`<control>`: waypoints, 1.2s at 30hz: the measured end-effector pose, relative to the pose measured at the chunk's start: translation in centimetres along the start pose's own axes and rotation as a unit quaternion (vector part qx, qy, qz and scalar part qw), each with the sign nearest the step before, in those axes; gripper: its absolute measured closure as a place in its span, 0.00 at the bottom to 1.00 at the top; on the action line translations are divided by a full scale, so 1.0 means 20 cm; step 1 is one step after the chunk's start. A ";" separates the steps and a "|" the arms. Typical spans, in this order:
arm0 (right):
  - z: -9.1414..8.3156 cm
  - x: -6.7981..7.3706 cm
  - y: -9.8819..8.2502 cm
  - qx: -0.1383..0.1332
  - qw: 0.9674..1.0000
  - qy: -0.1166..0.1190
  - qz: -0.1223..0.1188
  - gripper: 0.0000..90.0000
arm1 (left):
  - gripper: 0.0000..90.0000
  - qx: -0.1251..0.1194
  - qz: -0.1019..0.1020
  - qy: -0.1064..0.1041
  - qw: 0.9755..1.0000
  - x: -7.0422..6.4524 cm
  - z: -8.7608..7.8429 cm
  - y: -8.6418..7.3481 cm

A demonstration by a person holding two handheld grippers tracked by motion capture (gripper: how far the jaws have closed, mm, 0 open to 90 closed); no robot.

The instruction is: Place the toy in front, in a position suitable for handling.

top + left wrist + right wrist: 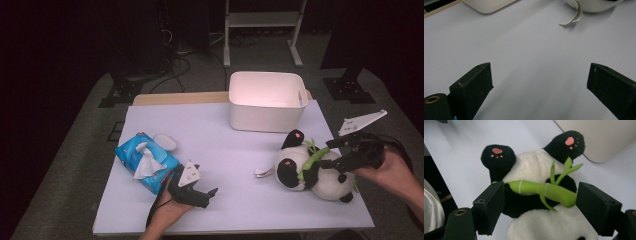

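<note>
A panda plush [290, 159] lies on its back at the right of the white table [225, 150], hugging a green bamboo stick [313, 159]. My right gripper [327, 154] is open, its jaws on either side of the panda's middle. In the right gripper view, the bamboo stick [534, 188] and the panda [534, 167] sit between the jaws of this gripper [541, 192], with the left jaw against the black arm. My left gripper [207, 196] hangs open over bare table near the front edge. Past that gripper [540, 72] lies the panda's cloth tag [576, 15].
A white bin [267, 100] stands at the back, just beyond the panda. A blue tissue pack [145, 162] with a tissue pulled up lies at the left, beside my left hand. A small white dish [165, 141] sits behind it.
</note>
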State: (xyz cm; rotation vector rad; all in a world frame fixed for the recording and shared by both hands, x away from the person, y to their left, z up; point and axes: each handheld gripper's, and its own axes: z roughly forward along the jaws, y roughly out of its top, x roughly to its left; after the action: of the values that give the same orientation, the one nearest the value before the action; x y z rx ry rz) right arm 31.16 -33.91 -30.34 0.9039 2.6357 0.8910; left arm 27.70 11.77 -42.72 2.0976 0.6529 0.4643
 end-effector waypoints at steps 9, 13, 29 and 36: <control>0.02 -0.06 -0.03 0.006 1.000 0.004 0.009 0.26 | 0.06 0.000 -0.003 -0.001 1.000 0.00 0.00 0.00; 0.04 -0.07 -0.04 0.012 1.000 0.007 0.005 0.33 | 0.06 0.004 0.001 -0.002 1.000 0.00 0.00 0.00; 0.06 -0.08 -0.04 -0.005 0.999 0.035 -0.002 0.77 | 0.06 0.006 0.001 -0.002 1.000 0.00 0.00 0.00; 0.05 -0.06 -0.02 -0.019 0.999 0.045 -0.023 0.86 | 0.06 0.002 -0.002 -0.001 1.000 0.00 0.00 0.00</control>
State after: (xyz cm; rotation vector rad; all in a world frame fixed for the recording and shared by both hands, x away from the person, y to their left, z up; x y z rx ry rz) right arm 32.30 -34.40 -31.26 0.8082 2.6931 0.9885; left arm 27.68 11.77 -42.78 2.1001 0.6581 0.4583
